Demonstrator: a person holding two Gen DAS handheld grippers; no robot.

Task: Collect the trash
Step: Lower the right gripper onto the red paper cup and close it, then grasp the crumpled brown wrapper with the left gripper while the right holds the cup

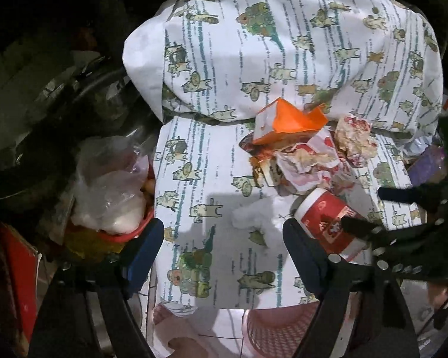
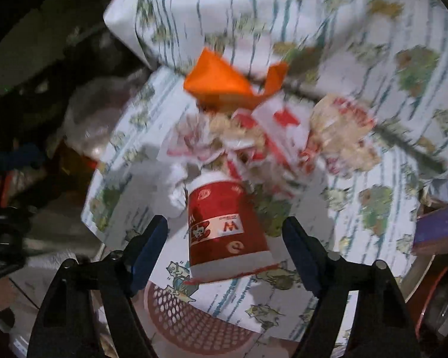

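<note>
A red and white paper cup (image 2: 224,226) lies on its side on a cartoon-print cloth (image 1: 212,161). My right gripper (image 2: 225,240) is open with its jaws on either side of the cup, apart from it. In the left wrist view the cup (image 1: 328,220) lies at the right, with the right gripper's fingers (image 1: 403,195) around it. My left gripper (image 1: 224,247) is open and empty above the cloth, near a crumpled white tissue (image 1: 251,214). Behind the cup lie an orange paper bag (image 1: 286,119), crumpled red and white wrappers (image 1: 310,158) and a balled wrapper (image 1: 355,137).
A pink perforated basket (image 2: 191,319) sits below the cloth's front edge; it also shows in the left wrist view (image 1: 280,328). A clear plastic bag (image 1: 110,185) on a red container lies left. A purple box (image 2: 439,226) is at the right. A printed pillow (image 1: 283,44) lies behind.
</note>
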